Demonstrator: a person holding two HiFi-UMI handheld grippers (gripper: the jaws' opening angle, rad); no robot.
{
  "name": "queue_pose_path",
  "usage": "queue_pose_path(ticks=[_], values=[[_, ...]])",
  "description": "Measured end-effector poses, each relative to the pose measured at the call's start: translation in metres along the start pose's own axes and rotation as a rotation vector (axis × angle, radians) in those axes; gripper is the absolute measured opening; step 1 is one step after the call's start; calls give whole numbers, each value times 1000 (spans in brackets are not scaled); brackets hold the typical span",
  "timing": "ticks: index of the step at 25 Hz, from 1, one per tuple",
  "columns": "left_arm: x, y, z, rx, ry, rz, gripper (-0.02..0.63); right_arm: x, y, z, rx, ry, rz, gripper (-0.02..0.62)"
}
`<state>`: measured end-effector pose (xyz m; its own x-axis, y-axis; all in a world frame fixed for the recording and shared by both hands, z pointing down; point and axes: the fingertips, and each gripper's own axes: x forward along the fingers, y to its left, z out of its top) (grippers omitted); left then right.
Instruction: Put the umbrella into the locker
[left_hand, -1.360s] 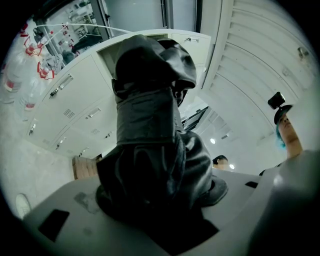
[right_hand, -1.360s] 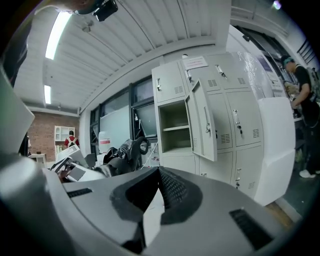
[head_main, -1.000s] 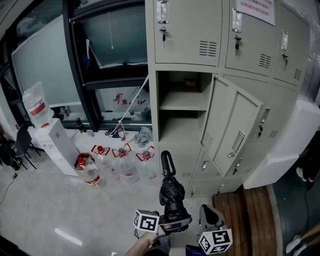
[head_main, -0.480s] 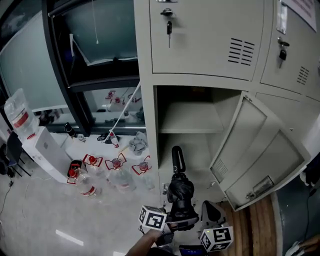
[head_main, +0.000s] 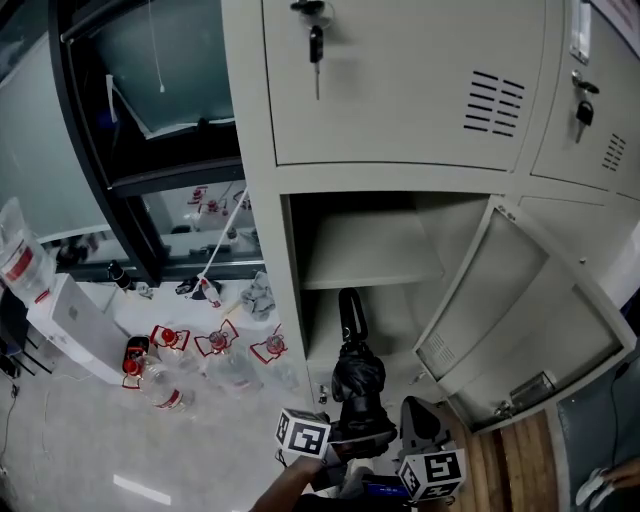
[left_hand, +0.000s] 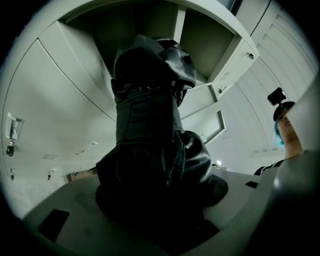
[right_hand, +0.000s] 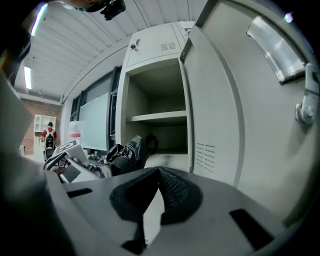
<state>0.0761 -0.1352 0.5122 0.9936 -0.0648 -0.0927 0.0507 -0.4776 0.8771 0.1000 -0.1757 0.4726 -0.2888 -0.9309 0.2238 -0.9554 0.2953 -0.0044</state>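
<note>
I have brought the umbrella (head_main: 354, 385) nearer the open locker (head_main: 262, 260): black, folded, handle up at the lower compartment's mouth. Left gripper (head_main: 352, 440) upright, fingers pinching its base; right gripper (head_main: 420, 425) beside, fingers pressed together.

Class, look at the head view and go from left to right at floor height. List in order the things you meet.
water dispenser → bottles → umbrella → locker door
</note>
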Motion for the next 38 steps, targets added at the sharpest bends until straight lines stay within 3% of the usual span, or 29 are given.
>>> queue_pose_path(ticks=[38], values=[[25, 48, 43, -94, 33, -23, 278, 44, -28, -11, 3, 56, -17, 2]])
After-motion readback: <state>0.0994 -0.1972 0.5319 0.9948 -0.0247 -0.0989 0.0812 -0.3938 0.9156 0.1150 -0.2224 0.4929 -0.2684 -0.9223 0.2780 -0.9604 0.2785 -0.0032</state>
